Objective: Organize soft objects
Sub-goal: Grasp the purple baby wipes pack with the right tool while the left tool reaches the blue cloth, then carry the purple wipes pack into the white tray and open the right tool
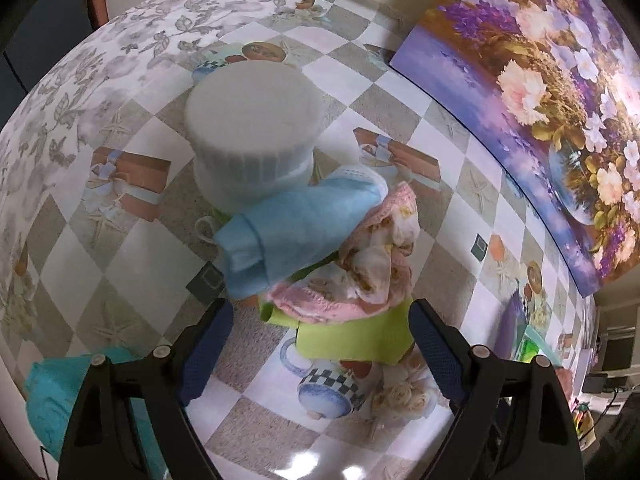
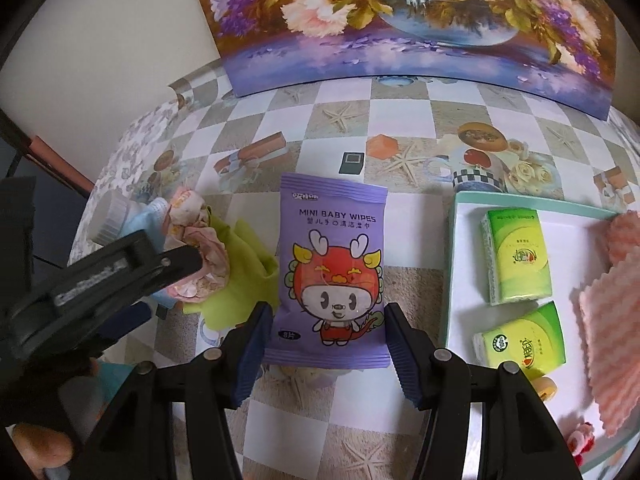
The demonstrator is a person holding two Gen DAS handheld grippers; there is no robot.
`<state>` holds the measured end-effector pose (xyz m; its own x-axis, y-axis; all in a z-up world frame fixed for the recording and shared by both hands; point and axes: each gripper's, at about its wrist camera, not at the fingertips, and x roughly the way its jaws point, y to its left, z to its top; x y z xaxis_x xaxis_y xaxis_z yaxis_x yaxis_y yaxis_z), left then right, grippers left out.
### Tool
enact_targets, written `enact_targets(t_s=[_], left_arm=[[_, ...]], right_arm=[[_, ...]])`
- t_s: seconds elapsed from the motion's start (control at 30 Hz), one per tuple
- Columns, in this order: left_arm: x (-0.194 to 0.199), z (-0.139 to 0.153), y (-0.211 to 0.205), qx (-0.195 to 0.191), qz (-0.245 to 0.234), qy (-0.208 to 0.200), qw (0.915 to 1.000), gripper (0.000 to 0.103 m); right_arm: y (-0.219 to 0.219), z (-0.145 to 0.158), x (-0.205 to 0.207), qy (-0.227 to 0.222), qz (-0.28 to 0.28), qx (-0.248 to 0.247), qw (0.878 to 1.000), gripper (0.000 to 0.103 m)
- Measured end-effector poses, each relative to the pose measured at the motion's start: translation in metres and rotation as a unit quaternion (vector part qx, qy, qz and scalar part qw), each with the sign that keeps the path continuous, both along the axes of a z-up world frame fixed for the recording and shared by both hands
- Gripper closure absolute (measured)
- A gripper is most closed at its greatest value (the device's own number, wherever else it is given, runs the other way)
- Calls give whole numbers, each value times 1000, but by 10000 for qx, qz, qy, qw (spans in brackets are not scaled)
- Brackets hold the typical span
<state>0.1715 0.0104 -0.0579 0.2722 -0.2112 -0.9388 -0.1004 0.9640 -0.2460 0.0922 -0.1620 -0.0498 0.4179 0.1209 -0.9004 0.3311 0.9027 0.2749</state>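
A flat purple foil pack of mini baby wipes printed with a red cartoon dragon (image 2: 332,272) is lying face up on the checkered oilcloth counter (image 2: 360,412), a little in from the middle toward the near edge, its lower end sitting between the blue ribbed fingers (image 2: 250,354) of the right gripper (image 2: 327,354). Those fingers are standing wide apart, one just outside each long edge of the pack, gripping nothing and apparently not pressing it. To take the pack cleanly, the fingers would likely need to drop level with the counter and close evenly across the pack's width, since the slick, flexible foil may buckle or slip if pinched at a corner.

Just beside the pack toward the right edge of the counter, a pale green-rimmed white tray (image 2: 452,264) is carrying two green pocket tissue packs (image 2: 516,256) and a pink waffle-textured cloth (image 2: 612,340), the probable destination.

Toward the left edge, a heap of soft things is waiting: a folded light blue cloth (image 1: 296,232) draped over a crumpled pink floral cloth (image 1: 380,256), both on a lime green cloth (image 1: 352,336), with a white ribbed-lid jar (image 1: 252,128) behind them toward the far edge. The left gripper (image 1: 322,354) is hovering over the lime cloth, its fingers (image 1: 208,344) spread wide and empty. A teal towel (image 1: 48,400) is showing at the near left, and a floral painting (image 2: 400,20) is leaning against the wall along the far edge.
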Motion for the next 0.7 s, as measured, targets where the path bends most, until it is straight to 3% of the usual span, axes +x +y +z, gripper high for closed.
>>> enact_targets(t_s=[0.17, 0.4, 0.57, 0.7], left_arm=[[6, -5, 0, 2, 118, -112, 9999, 36], [7, -8, 4, -57, 162, -157, 9997, 75], [4, -2, 5, -120, 135, -260, 9995, 89], [3, 4, 6, -168, 104, -325, 9993, 92]], right_arm=[[-2, 2, -1, -10, -27, 40, 10000, 43], [-4, 3, -3, -18, -47, 61, 10000, 43], [-8, 7, -6, -61, -113, 91, 9999, 43], [-11, 12, -9, -130, -171, 111, 9997, 43]])
